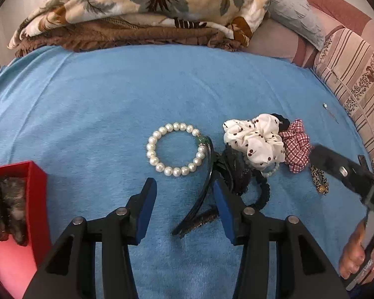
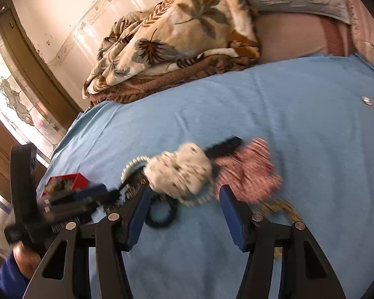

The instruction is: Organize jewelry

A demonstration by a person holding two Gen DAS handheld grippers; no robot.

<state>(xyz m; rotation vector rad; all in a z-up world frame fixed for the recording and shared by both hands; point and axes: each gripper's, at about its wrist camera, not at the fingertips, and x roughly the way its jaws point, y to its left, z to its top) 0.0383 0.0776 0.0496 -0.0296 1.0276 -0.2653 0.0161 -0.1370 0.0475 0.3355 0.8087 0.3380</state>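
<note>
Pearl bracelet: on blue cloth, just ahead of your left gripper (jaws apart, nothing held). Right gripper likewise empty. Risk: black headband beside its right finger may snag.

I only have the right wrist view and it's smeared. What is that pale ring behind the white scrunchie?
Observer: A pearl bracelet with one green bead. It lies flat on the blue cloth, left of the white scrunchie.
Operator: Is the left gripper on it?
Observer: No. The left gripper is open just short of it. Only the thin band of a black feathered headband runs between its fingers.
Operator: What's in the red box?
Observer: The red box holds dark brownish pieces. I can't tell what they are.
</note>
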